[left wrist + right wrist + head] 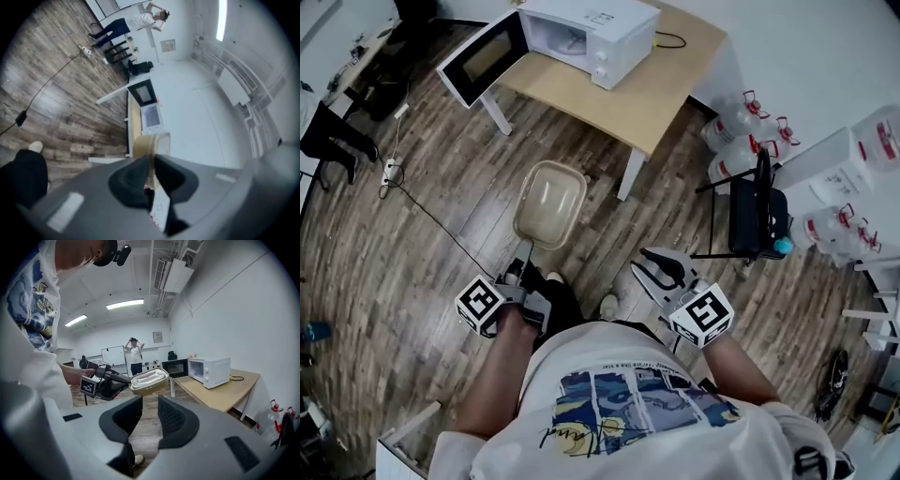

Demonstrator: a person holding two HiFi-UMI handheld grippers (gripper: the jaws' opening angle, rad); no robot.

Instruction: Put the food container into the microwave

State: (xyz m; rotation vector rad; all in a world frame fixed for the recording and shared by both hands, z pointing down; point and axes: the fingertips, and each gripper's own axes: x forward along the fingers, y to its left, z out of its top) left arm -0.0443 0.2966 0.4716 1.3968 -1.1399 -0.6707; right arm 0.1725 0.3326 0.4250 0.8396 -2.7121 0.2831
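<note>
A beige, lidded food container (pixel 549 201) hangs over the wood floor, short of the table. My left gripper (pixel 523 259) is shut on its near rim. In the left gripper view the jaws meet on the container's edge (pixel 151 143). The white microwave (pixel 592 34) stands on the wooden table (pixel 670 84) with its door (pixel 482 56) swung open to the left. My right gripper (pixel 645 265) is open and empty, to the right of the container. From the right gripper view the container (pixel 149 379) is held level by the left gripper (pixel 106 380), left of the microwave (pixel 213 371).
Water jugs (pixel 735 122) and white boxes (pixel 839 167) crowd the right side. A black stand with a bag (pixel 759 214) is near my right gripper. A cable (pixel 431 214) and power strip (pixel 391 170) lie on the floor at left. Another person (pixel 135 352) stands far back.
</note>
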